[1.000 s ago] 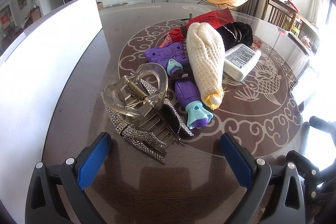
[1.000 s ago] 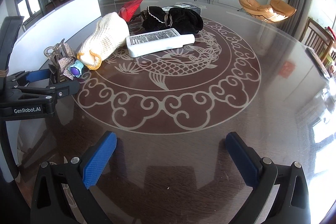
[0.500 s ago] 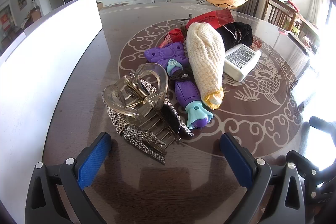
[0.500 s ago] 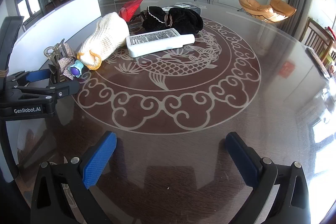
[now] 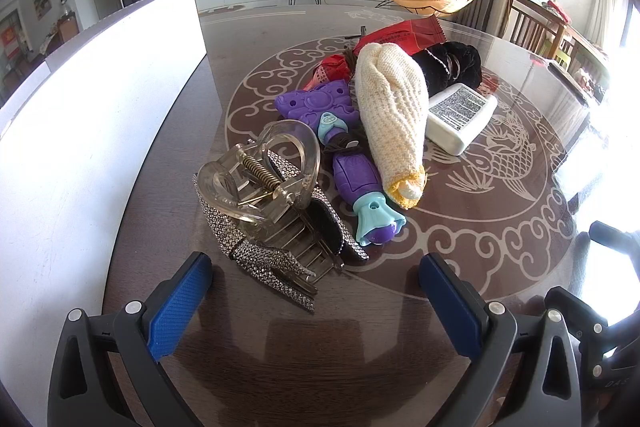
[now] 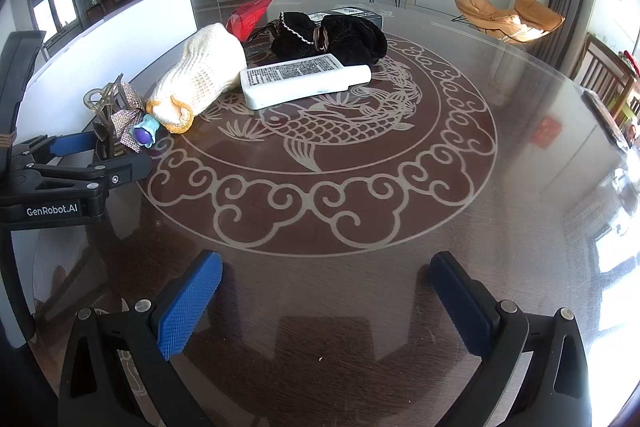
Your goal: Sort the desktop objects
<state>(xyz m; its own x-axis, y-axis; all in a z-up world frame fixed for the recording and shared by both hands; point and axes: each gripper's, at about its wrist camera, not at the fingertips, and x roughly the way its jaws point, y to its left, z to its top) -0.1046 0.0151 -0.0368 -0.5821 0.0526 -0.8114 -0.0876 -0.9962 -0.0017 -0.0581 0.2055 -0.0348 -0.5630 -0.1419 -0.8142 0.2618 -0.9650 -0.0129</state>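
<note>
A pile of objects lies on the round table. Nearest my left gripper (image 5: 316, 291) is a clear hair claw clip (image 5: 260, 179) on a rhinestone clip (image 5: 264, 259). Behind lie a purple toy (image 5: 360, 187), a cream knitted glove (image 5: 392, 111), a white power bank (image 5: 460, 115), a black scrunchie (image 5: 452, 65) and a red packet (image 5: 404, 33). The left gripper is open and empty, just short of the clips. My right gripper (image 6: 324, 291) is open and empty over bare table, far from the glove (image 6: 200, 75) and power bank (image 6: 304, 83).
A tall white board (image 5: 92, 99) stands along the table's left side. The left gripper also shows at the left of the right wrist view (image 6: 96, 155). A dark box (image 6: 352, 15) lies behind the scrunchie (image 6: 332, 37). Chairs stand beyond the table's right edge.
</note>
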